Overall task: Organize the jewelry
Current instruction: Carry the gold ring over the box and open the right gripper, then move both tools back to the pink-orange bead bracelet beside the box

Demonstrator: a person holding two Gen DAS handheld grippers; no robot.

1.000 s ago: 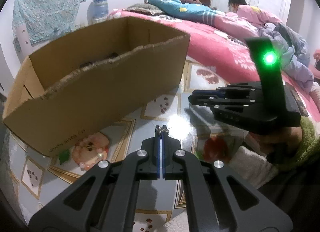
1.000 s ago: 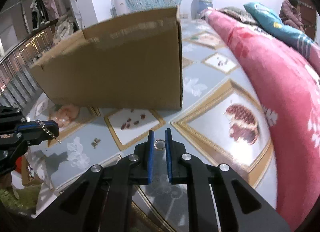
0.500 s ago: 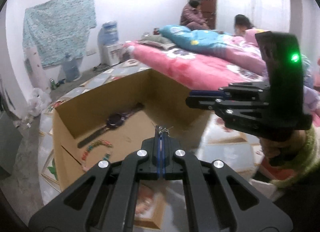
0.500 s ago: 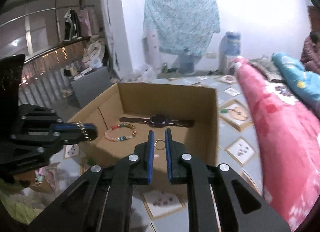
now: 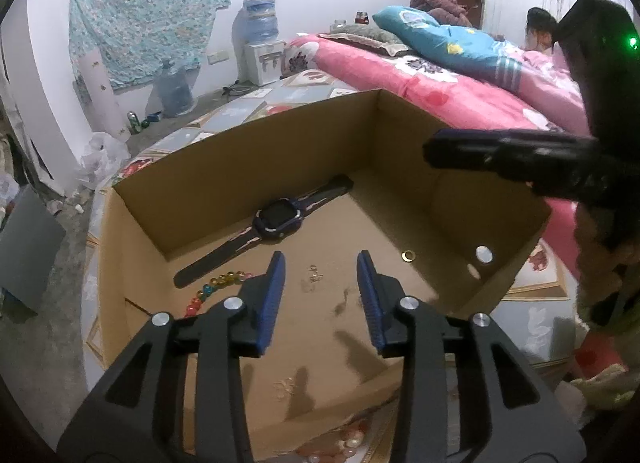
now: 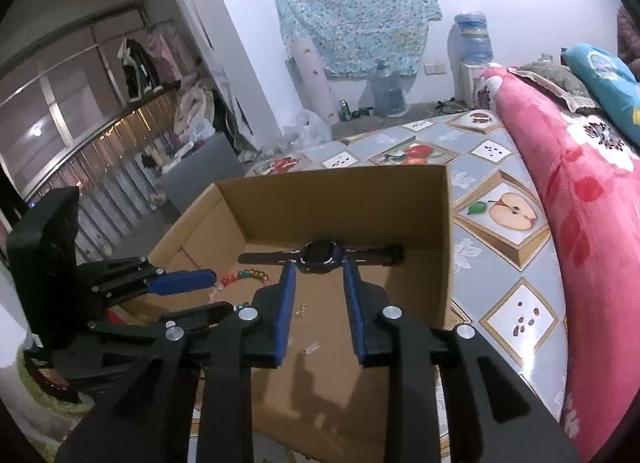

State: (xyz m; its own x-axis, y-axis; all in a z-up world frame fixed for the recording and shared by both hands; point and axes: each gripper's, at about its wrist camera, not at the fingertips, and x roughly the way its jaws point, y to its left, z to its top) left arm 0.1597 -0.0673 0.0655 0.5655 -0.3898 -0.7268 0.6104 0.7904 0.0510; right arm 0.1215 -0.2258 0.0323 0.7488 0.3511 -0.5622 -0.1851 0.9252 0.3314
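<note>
Left: railing (image 6: 104, 167) and hung clothes (image 6: 138, 59). Left tool (image 5: 320, 287) and right tool (image 6: 318, 295), jaws just opened, nothing gripped, are held over cardboard box (image 5: 248, 151) on patterned bench (image 6: 516, 263). Watch (image 5: 276, 219), bead bracelet (image 5: 216, 287), ring (image 5: 407, 255) lie inside. Right: pink bed (image 6: 592, 199).

Left claw (image 5: 320, 295) and right claw (image 6: 319, 311): black angular frames, blue ribbed pads, silver screws; right unit bears green indicator light; fuzzy green sleeve (image 5: 612, 379).
</note>
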